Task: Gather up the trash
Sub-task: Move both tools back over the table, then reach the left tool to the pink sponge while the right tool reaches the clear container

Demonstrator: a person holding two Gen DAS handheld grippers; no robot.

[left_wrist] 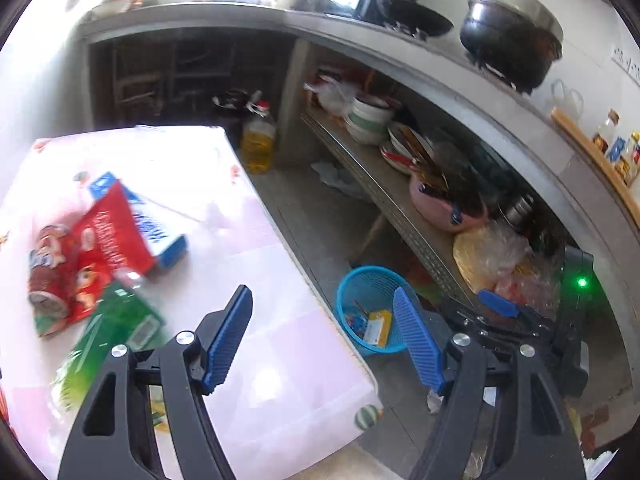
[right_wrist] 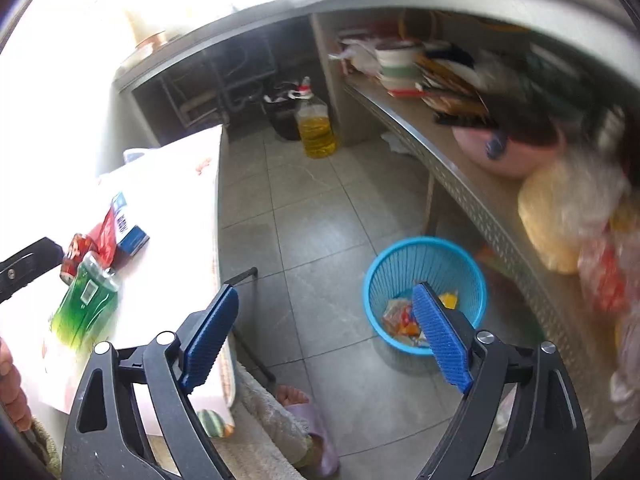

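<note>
The left tool (left_wrist: 322,312) stands apart with nothing between its pads; the right tool (right_wrist: 325,308) stands wide apart, also empty, above the floor beside the worktop (right_wrist: 168,184); on the worktop lie a green bottle (right_wrist: 86,304), a red can (right_wrist: 76,254), a red packet (left_wrist: 108,248) and a blue box (left_wrist: 160,232), close together; the packet partly covers the box; a blue basket (right_wrist: 424,292) sits on the tiled floor near a low shelf (right_wrist: 480,184); wrappers (right_wrist: 400,316) lie inside it; an oil bottle (right_wrist: 316,126) stands farther back.
</note>
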